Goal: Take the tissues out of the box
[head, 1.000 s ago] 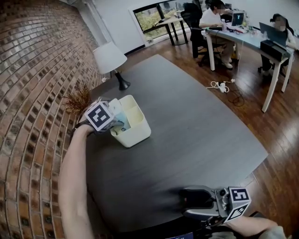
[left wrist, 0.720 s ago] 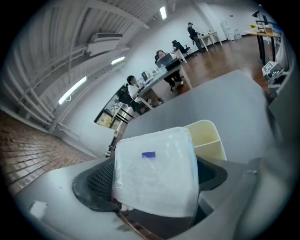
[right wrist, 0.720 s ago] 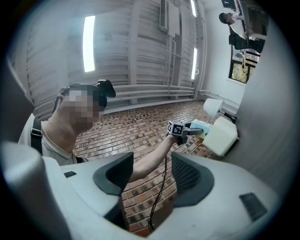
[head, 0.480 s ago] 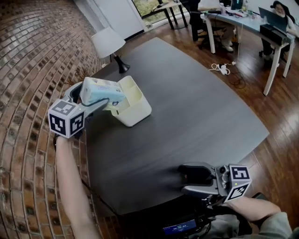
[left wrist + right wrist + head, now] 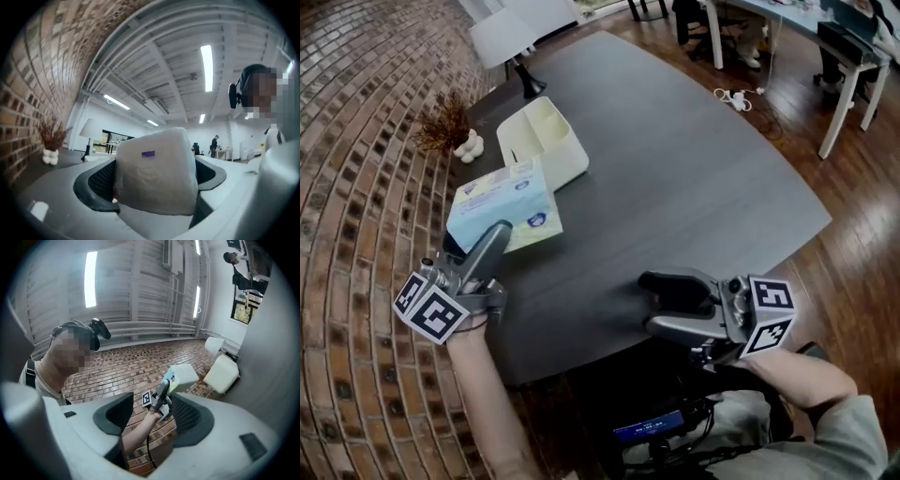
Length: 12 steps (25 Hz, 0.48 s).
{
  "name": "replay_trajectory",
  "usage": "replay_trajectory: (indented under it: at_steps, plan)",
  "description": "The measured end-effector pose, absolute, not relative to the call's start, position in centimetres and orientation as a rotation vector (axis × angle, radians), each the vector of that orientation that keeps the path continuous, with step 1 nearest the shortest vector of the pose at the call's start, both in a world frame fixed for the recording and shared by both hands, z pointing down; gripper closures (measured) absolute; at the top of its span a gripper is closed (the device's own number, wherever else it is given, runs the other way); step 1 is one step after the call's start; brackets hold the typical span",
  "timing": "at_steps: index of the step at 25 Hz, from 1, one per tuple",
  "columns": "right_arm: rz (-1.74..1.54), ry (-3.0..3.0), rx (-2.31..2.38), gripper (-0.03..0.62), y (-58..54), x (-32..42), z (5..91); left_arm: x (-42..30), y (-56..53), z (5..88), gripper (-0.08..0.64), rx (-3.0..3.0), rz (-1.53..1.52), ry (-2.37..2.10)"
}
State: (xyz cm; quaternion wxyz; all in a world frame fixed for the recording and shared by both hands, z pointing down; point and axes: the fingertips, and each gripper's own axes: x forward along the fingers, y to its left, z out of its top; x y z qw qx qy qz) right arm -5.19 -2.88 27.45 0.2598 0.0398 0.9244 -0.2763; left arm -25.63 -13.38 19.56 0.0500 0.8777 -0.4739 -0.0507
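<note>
A pale blue tissue pack [image 5: 502,206] is clamped in my left gripper [image 5: 495,234], held in the air over the table's left edge, clear of the box. In the left gripper view the pack [image 5: 154,173] fills the space between the jaws. The cream box [image 5: 542,141] stands on the dark table [image 5: 694,178], farther back, with its top open. My right gripper [image 5: 661,305] hovers at the table's near edge, open, holding nothing. Through its spread jaws the right gripper view shows the pack [image 5: 183,375] and the box [image 5: 222,373].
A white lamp [image 5: 502,37] and a small dried plant [image 5: 445,122] stand at the table's far left corner by the brick wall [image 5: 356,187]. Desks with seated people are at the far right. A power strip [image 5: 736,96] lies on the wood floor.
The left gripper has lifted the tissue pack out of the box and carried it back toward the table's near left edge. The right gripper has hardly moved.
</note>
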Motion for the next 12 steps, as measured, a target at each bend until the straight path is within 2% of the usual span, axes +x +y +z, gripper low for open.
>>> replay_trajectory:
  at_steps: [2, 9, 12]
  plan:
    - [-0.725, 2.511, 0.117, 0.341, -2.9, -5.3, 27.4, -24.8, -12.0, 21.5, 0.063, 2.687, -0.086, -1.418]
    - [-0.705, 2.523, 0.14, 0.341, -2.6, -6.7, 26.4, -23.5, -8.9, 23.0, 0.066, 2.804, 0.956, -1.633]
    - [-0.681, 2.531, 0.14, 0.341, -1.8, -7.3, 26.9, -22.8, -7.0, 23.0, 0.067, 2.804, 1.127, -1.67]
